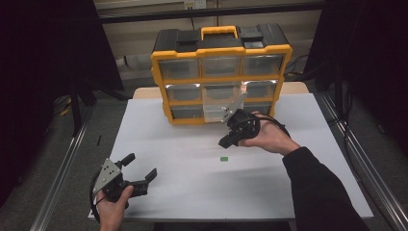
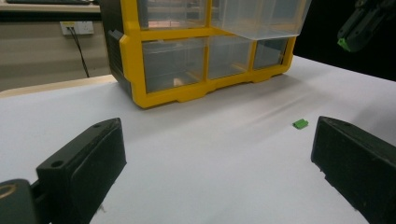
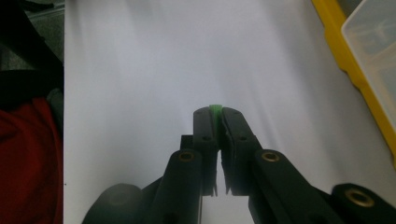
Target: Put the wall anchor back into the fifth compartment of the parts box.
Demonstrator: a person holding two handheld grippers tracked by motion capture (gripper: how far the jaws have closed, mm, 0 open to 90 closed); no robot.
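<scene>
Green piece [image 3: 215,108] is sitting pinched at the tips of the right gripper [image 3: 216,114], whose jaws are nearly closed on it, just before the organizer's [image 1: 221,77] pulled-out drawer [image 1: 219,103], likely for dropping in. Left gripper [image 1: 140,169] is waiting wide open, empty, far from the organizer; a second green piece [image 1: 223,158] is lying between.

I find no words, brands, numbers or signs I can read: the yellow organizer [image 1: 221,72], its clear drawers, the white tabletop [image 1: 192,168] and my own fingers [image 3: 205,128] carry no legible marking.
</scene>
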